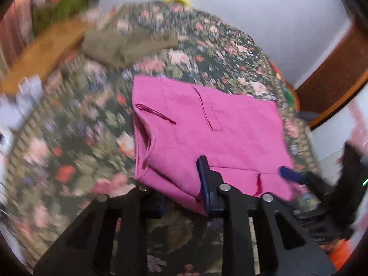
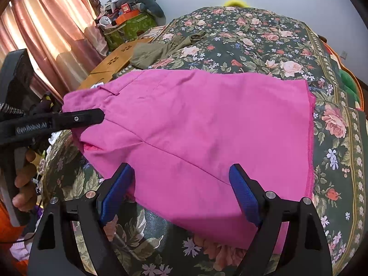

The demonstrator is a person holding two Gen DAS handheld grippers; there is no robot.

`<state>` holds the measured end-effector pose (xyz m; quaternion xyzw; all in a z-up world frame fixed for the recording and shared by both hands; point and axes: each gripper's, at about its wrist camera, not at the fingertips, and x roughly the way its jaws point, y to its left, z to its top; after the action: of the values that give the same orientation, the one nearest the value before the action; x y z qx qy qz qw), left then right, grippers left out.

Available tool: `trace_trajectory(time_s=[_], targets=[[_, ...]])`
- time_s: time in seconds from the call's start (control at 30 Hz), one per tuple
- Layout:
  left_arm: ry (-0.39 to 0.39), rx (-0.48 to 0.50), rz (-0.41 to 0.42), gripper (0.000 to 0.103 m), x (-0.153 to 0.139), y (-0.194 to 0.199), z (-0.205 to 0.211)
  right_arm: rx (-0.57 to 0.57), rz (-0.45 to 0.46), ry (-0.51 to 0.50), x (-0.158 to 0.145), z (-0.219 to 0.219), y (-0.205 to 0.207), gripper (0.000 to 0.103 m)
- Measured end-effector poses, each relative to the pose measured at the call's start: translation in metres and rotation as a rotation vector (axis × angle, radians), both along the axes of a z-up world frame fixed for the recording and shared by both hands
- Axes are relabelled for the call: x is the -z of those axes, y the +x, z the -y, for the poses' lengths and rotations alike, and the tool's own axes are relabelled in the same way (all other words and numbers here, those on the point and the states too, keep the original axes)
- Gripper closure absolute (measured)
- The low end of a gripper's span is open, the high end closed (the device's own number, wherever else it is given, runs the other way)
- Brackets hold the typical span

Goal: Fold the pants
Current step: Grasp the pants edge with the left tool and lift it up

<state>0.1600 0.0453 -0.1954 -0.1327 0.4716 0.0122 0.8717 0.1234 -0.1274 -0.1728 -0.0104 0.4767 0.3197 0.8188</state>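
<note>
Folded pink pants (image 2: 195, 126) lie on a floral bedspread (image 2: 264, 43); they also show in the left wrist view (image 1: 207, 124). My left gripper (image 1: 184, 188) has its jaws spread around the pants' near corner edge, one finger hidden under the cloth; it shows from the side in the right wrist view (image 2: 92, 117) at the waistband end. My right gripper (image 2: 181, 193) is open with its blue pads (image 2: 245, 193) over the near edge of the pants, and its blue tip (image 1: 289, 173) shows in the left wrist view.
An olive garment (image 2: 156, 50) lies crumpled at the bed's far side beside a wooden table (image 2: 110, 66). Pink curtains (image 2: 46, 27) hang on the left. A cluttered green bag (image 2: 128, 27) stands behind. A white wall lies beyond the bed.
</note>
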Motion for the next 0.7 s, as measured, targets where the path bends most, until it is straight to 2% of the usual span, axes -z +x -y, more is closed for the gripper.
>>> trace_trajectory(time_s=[0.03,0.07,0.23,0.33,0.53,0.63,0.7], targets=[[0.088,-0.002,0.029,0.081,-0.005,-0.004,0.005,0.002,0.002,-0.001,-0.001,0.001,0.0,0.019],[0.14,-0.002,0.045,0.081,-0.007,-0.007,0.007,0.005,0.008,-0.004,-0.003,0.003,-0.001,0.019],[0.39,-0.053,0.117,0.082,-0.02,-0.02,-0.003,0.037,0.031,-0.024,-0.007,0.018,-0.004,0.019],[0.507,-0.079,0.137,0.082,-0.029,-0.022,-0.011,0.057,0.029,-0.037,-0.005,0.03,-0.005,0.019],[0.577,-0.032,0.234,0.084,-0.049,-0.024,0.005,0.101,-0.055,0.022,0.011,0.044,-0.003,0.019],[0.548,0.013,0.274,0.084,-0.06,-0.018,0.02,0.1,-0.053,0.026,0.011,0.044,-0.004,0.019],[0.501,0.066,0.289,0.084,-0.069,-0.013,0.032,0.097,-0.047,0.019,0.01,0.043,-0.005,0.019]])
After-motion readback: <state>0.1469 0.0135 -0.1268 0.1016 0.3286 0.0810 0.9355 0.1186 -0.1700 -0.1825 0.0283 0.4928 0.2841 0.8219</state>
